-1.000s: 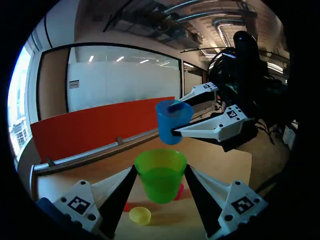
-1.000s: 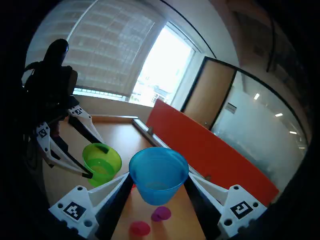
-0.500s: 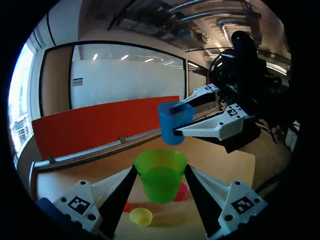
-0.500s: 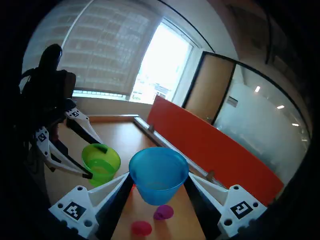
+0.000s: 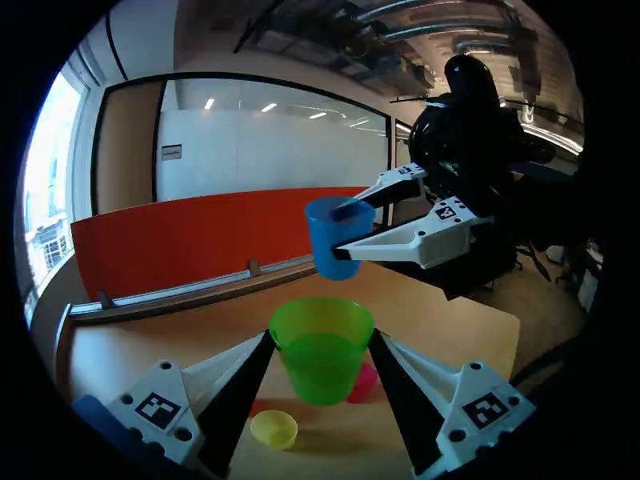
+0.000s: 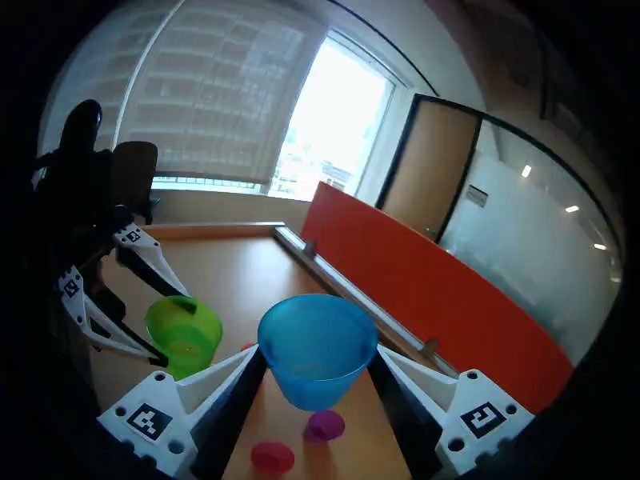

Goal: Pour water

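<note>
Left gripper is clamped on a green cup, held upright above the desk, mouth up, long axis vertical, liquid seen inside. Right gripper is clamped on a blue cup, also upright with mouth up, held higher than the green cup and apart from it. On the desk below, a yellow cup, a pink cup and a purple cup are seen. A red partition runs along the desk's far edge.
</note>
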Tool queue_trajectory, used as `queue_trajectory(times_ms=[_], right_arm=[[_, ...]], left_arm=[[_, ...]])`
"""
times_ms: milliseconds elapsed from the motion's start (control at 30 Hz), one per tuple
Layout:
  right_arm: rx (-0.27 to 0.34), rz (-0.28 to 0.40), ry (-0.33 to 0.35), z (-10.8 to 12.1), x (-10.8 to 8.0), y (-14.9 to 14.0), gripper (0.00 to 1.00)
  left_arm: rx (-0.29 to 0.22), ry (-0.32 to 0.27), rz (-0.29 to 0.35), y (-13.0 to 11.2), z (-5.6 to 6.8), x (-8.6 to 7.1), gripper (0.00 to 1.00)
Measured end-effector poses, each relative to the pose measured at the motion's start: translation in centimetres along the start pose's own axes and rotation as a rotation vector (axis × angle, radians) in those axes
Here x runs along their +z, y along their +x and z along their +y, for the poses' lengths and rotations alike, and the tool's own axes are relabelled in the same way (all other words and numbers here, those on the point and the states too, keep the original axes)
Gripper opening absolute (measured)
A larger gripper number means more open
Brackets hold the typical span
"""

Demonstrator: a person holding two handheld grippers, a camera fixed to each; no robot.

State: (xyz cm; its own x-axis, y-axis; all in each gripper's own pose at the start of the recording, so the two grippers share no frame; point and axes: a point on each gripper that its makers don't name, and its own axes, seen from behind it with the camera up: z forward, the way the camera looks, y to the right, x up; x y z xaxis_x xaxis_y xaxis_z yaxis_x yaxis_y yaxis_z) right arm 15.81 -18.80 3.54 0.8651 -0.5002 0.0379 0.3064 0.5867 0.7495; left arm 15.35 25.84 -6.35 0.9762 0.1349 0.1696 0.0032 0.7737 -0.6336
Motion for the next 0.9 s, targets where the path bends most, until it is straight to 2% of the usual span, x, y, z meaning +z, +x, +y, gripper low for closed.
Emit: queue_trajectory(times_ms=[500,900], right_arm=[[0.029,-0.032,0.091,1.0,4.5,-2.5,0.89],[0.045,-0.063,0.16,1.4,9.3,-4.8,0.89]], left_arm=[[-0.009,0.057,-0.006,0.1,-1.8,-0.4,0.86],[-0.028,0.101,-0.021,-0.4,-3.0,-0.7,0.86]])
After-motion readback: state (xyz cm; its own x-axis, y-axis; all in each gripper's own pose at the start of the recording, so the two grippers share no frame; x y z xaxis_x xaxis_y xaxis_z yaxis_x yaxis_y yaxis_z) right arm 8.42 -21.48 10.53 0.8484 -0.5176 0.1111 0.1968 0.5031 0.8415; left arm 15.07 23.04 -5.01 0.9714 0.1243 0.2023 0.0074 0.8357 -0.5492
